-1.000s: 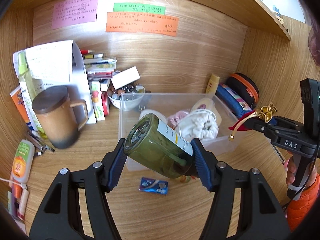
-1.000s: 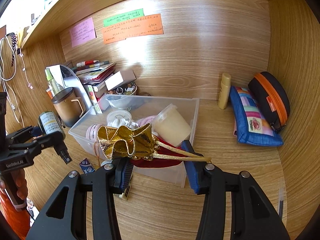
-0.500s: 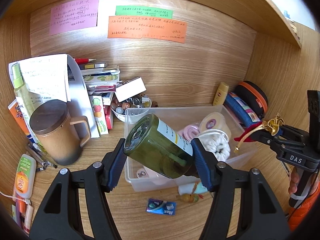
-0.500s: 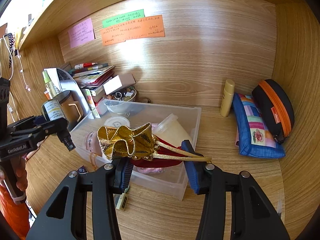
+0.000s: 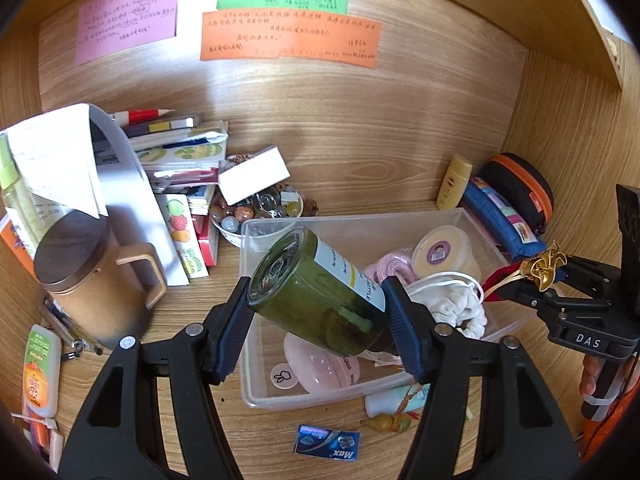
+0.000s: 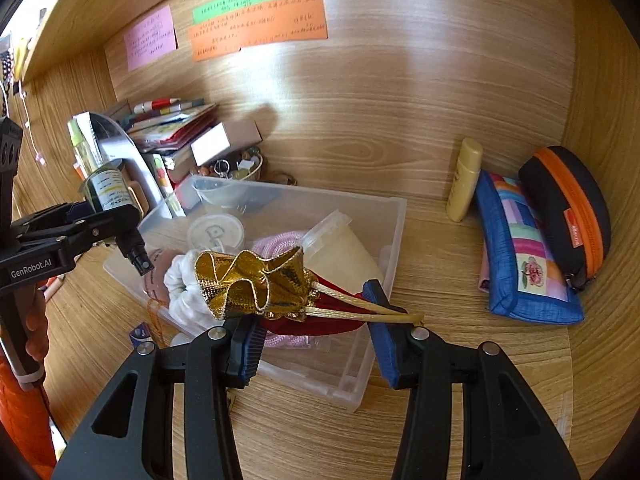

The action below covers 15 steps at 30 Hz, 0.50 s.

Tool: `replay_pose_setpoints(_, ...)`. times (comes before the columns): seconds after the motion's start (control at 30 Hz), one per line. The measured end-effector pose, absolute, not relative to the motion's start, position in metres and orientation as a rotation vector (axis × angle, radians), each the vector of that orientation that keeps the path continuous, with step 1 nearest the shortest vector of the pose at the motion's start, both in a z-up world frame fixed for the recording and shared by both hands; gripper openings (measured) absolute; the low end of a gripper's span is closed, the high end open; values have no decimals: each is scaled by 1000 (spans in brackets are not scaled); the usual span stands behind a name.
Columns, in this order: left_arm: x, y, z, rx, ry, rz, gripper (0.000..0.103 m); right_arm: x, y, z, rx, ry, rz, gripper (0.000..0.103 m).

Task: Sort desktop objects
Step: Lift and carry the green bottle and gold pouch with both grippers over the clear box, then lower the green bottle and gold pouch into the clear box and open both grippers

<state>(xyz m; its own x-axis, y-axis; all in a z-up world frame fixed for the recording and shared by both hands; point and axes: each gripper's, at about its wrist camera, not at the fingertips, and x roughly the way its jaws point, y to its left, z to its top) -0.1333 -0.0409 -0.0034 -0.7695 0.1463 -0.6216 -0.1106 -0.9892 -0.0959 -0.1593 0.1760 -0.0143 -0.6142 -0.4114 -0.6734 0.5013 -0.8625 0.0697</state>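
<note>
The dark green glass bottle (image 5: 320, 296) hangs in the air above the near left part of the clear plastic bin (image 5: 256, 392). Its white label with a yellow band carries small print, of which only "TLE" reads clearly. The left gripper (image 5: 320, 316) is clamped on the bottle, one blue pad on each side of the glass body. The bottle lies tilted, its long axis running from the round base, aimed up and away toward the back wall, down to the black spray neck, which shows in the right wrist view (image 6: 138, 254) pointing down and toward the holder. That gripper's body reads "GenRobot.AI" in the right wrist view.

The right gripper (image 6: 316, 320) is closed on a red pouch with a ruffled gold top (image 6: 256, 284), held over the bin's near right part; the gold mouth faces left and its gold drawcord (image 6: 360, 310) trails right across the right pad. In the left wrist view this gripper's body reads "DAS".

On the desk in front of the bin lies a blue packet (image 5: 326, 442) marked "Max". Left of the bin stands a brown lidded mug (image 5: 92, 292). Pink, green and orange notes (image 5: 290, 42) stick to the back wall, their handwriting unreadable.
</note>
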Motion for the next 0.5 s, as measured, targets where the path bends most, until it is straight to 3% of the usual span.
replay_pose_setpoints(0.5,-153,-31,-22,-1084,-28,2806,64,-172,156,-31,1028,280,-2397,44)
